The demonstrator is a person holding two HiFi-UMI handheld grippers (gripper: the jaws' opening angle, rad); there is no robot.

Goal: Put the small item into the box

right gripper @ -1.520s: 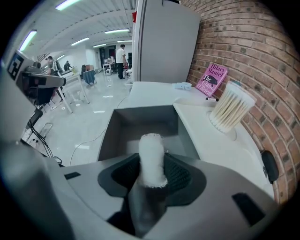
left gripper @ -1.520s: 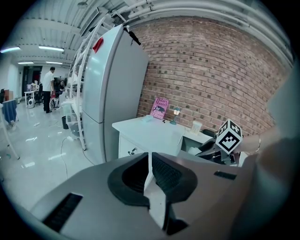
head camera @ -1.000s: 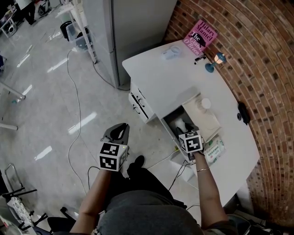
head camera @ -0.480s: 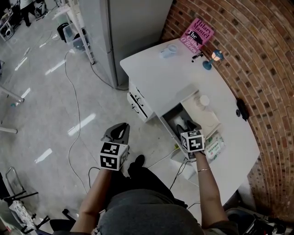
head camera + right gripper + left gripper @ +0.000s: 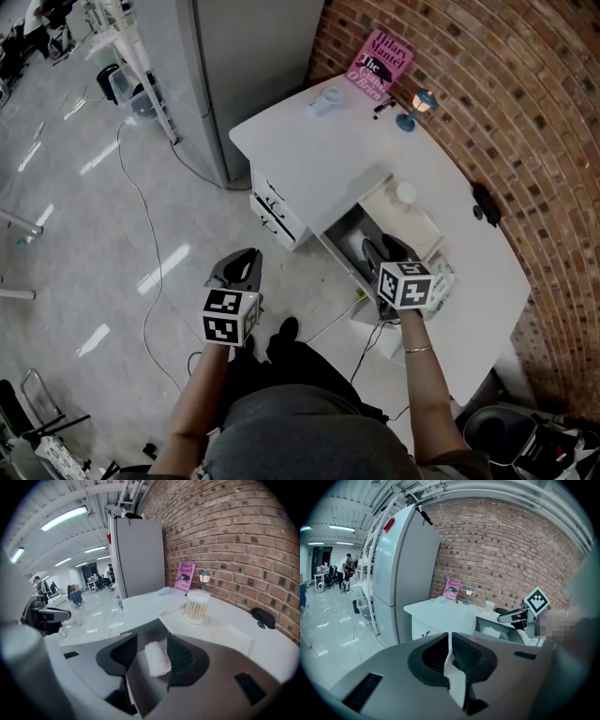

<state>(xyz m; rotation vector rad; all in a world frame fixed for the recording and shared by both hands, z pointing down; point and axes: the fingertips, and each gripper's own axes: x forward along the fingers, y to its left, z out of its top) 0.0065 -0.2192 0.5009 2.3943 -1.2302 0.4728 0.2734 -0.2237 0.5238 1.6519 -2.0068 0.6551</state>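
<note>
A white worktop [image 5: 309, 159] is seen with a grey box [image 5: 341, 231] open at its near edge. The right gripper [image 5: 384, 249] is held over the box, its fingers apart after just closing slightly. The small white roll [image 5: 157, 658] is seen between them, unpressed, in the box. The left gripper [image 5: 246, 261] is held over the floor [image 5: 94, 234], fingers closed on nothing.

Box [image 5: 344, 232] interior partly hidden behind right claw [image 5: 382, 249], distant people [image 5: 347, 566] too small to tell apart
</note>
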